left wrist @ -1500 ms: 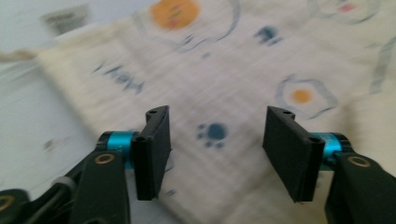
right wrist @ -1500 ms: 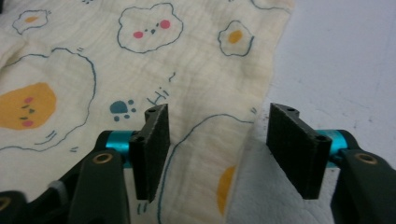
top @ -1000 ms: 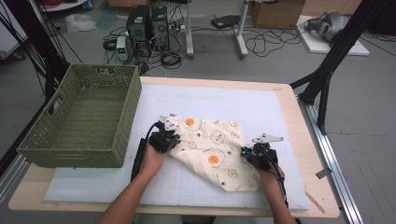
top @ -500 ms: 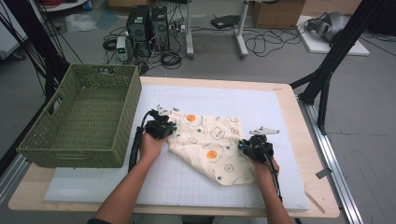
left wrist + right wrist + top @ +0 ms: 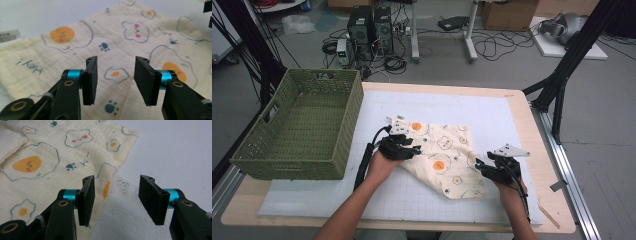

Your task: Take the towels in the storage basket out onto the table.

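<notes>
Both hands have drawn in toward the cloth (image 5: 439, 157) since a second ago: the left gripper (image 5: 398, 145) now sits over its basket-side edge, and the right gripper (image 5: 497, 167) has slid to its opposite edge. The cloth, cream with egg and paw prints, lies flat on the white mat (image 5: 492, 115), just beside the green basket (image 5: 302, 125), partly doubled over itself. That placing looks like a setup for folding or lifting it. In the left gripper view the jaws stand spread above the fabric, holding nothing. In the right gripper view the jaws are also parted, straddling the cloth's edge, nothing pinched yet.
</notes>
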A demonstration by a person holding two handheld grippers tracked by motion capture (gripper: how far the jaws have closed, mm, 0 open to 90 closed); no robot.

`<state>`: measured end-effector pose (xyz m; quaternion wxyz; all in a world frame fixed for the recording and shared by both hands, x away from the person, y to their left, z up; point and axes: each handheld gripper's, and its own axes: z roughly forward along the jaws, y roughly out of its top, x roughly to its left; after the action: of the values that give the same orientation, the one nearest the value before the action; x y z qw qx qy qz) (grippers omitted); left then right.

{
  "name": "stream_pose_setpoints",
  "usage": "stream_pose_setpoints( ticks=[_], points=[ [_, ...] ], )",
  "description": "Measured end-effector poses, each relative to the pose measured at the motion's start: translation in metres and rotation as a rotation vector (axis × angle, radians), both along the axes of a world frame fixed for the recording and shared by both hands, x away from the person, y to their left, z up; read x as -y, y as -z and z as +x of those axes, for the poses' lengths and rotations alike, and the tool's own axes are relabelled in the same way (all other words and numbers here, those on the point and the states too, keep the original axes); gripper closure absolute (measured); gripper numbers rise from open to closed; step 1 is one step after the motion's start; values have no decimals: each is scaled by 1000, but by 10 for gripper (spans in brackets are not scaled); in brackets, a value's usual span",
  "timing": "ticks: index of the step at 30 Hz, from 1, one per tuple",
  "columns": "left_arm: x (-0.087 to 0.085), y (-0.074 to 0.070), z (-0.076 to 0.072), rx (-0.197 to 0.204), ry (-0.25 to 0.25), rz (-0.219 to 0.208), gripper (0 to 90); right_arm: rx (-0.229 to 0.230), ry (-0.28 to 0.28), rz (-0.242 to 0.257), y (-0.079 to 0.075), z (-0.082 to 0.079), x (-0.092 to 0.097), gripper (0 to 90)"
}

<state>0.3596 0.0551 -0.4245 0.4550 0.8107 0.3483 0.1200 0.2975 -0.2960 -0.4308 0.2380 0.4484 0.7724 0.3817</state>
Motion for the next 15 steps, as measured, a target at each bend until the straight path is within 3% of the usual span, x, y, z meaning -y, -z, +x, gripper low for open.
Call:
stream_pose_setpoints(
  ticks=[6, 9, 11, 13, 15],
  points=[
    [6, 4, -15, -12, 86, -6, 544, 2, 19, 77, -2, -7, 13, 457],
    [9, 6, -24, -30, 100, -1, 505, 8, 24, 84, -4, -9, 14, 451],
    [13, 9, -31, -33, 100, 61, 504, 8, 26, 87, -4, -10, 15, 442],
    [14, 13, -39, -24, 100, 90, 531, 7, 30, 87, -3, -10, 16, 439],
    [12, 17, -43, -17, 95, 125, 650, -2, 34, 91, -2, -10, 16, 437]
  ],
)
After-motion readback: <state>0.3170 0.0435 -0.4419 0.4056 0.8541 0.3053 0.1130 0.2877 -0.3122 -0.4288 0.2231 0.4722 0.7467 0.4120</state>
